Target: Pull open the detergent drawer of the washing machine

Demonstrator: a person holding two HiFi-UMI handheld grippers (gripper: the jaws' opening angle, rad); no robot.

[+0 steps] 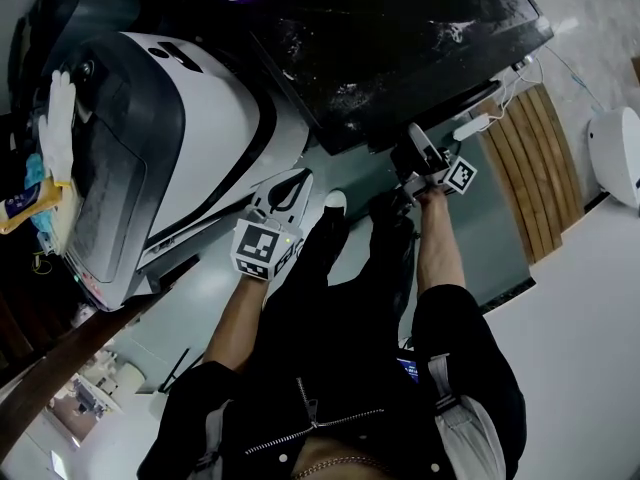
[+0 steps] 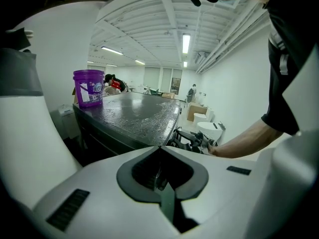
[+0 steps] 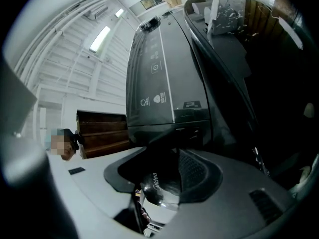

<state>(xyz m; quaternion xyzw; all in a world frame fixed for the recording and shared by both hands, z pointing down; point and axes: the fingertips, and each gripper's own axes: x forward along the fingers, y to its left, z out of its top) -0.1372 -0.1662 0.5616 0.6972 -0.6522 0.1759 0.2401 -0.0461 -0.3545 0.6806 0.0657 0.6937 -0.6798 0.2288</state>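
The black washing machine (image 1: 400, 48) stands ahead of me, its speckled top (image 2: 134, 116) wet-looking. My right gripper (image 1: 418, 153) is at its front edge, pointing up along the dark control panel (image 3: 159, 83). In the right gripper view a glossy dark drawer front (image 3: 159, 185) with a brand name on it fills the gap of the right gripper (image 3: 164, 171), and the pads sit against it. My left gripper (image 1: 290, 183) hangs in the air left of that, away from the machine. Its tips (image 2: 159, 148) meet, with nothing held.
A purple tub (image 2: 88, 87) stands on the machine's far corner. A large white and grey appliance (image 1: 150, 138) with a white glove (image 1: 58, 118) on it fills the left. Wooden slats (image 1: 535, 168) and a white rounded object (image 1: 620, 153) lie to the right. My legs are below the grippers.
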